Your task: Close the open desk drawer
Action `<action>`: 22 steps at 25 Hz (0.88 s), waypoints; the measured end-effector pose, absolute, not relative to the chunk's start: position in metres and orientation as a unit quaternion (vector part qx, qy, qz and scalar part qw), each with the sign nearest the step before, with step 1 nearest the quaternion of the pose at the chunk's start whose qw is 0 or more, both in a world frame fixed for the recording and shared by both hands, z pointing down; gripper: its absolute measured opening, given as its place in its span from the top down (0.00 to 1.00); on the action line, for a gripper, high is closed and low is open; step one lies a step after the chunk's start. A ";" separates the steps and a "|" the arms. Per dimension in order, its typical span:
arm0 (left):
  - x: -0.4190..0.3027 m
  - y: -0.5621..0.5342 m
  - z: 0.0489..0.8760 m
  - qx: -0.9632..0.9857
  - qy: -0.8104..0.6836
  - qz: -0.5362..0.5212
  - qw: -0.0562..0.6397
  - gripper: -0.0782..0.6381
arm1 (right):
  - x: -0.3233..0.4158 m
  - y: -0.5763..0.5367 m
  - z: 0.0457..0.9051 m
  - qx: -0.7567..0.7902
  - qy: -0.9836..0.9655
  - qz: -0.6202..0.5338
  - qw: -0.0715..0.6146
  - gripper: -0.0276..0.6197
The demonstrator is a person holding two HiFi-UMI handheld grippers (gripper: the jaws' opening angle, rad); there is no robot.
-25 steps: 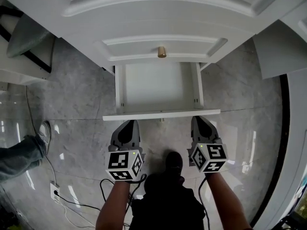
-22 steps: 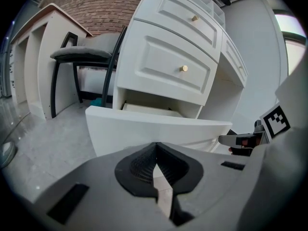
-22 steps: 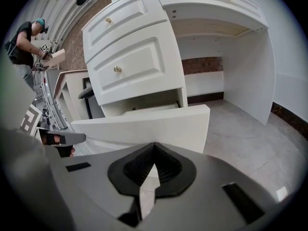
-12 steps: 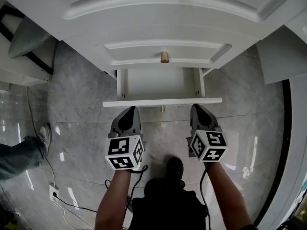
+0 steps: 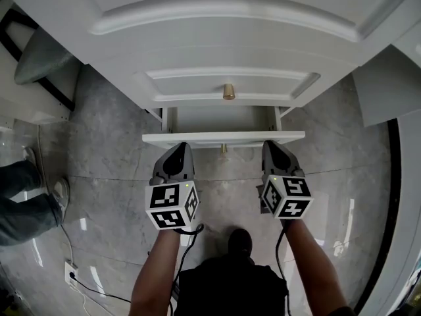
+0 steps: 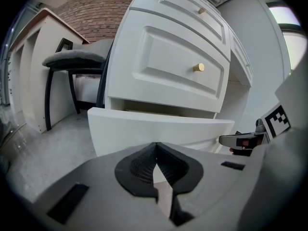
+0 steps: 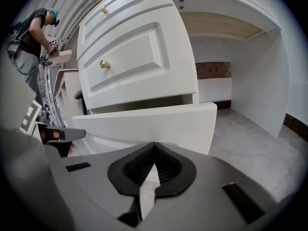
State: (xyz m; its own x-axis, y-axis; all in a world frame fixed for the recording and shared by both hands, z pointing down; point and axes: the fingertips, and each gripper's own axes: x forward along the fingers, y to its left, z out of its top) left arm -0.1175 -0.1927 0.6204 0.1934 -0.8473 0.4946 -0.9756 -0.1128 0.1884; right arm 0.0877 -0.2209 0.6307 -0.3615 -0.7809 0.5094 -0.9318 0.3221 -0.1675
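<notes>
Straight ahead of me the white desk [image 5: 230, 18] fills the top of the head view, standing on a grey marble floor [image 5: 105, 150]. Its bottom drawer [image 5: 223, 137] is partly out, front panel toward me, with a strip of bare interior showing behind it. Off to the left I see a dark chair [image 6: 72, 59]. I have the left gripper [image 5: 176, 150] and right gripper [image 5: 275, 147] side by side at the drawer front, one near each end. Both have their jaws pressed together with nothing between them. I cannot tell whether the tips touch the panel. A brass knob [image 5: 228, 91] sits on the closed front above.
</notes>
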 end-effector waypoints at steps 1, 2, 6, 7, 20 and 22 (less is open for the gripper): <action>-0.118 -0.196 0.620 0.735 -0.621 0.133 0.238 0.88 | 0.087 -0.224 0.631 0.539 -0.795 0.219 0.169 0.95; -0.118 -0.200 0.620 0.735 -0.622 0.132 0.235 0.88 | 0.087 -0.228 0.630 0.540 -0.796 0.217 0.167 0.95; -0.119 -0.211 0.620 0.738 -0.624 0.127 0.222 0.88 | 0.086 -0.239 0.631 0.539 -0.801 0.204 0.164 0.95; -0.120 -0.213 0.620 0.738 -0.625 0.125 0.220 0.88 | 0.085 -0.242 0.630 0.538 -0.802 0.201 0.163 0.95; -0.122 -0.231 0.621 0.744 -0.626 0.119 0.199 0.88 | 0.083 -0.260 0.631 0.543 -0.805 0.185 0.149 0.95; -0.123 -0.237 0.621 0.743 -0.628 0.115 0.200 0.88 | 0.082 -0.265 0.631 0.544 -0.806 0.181 0.149 0.95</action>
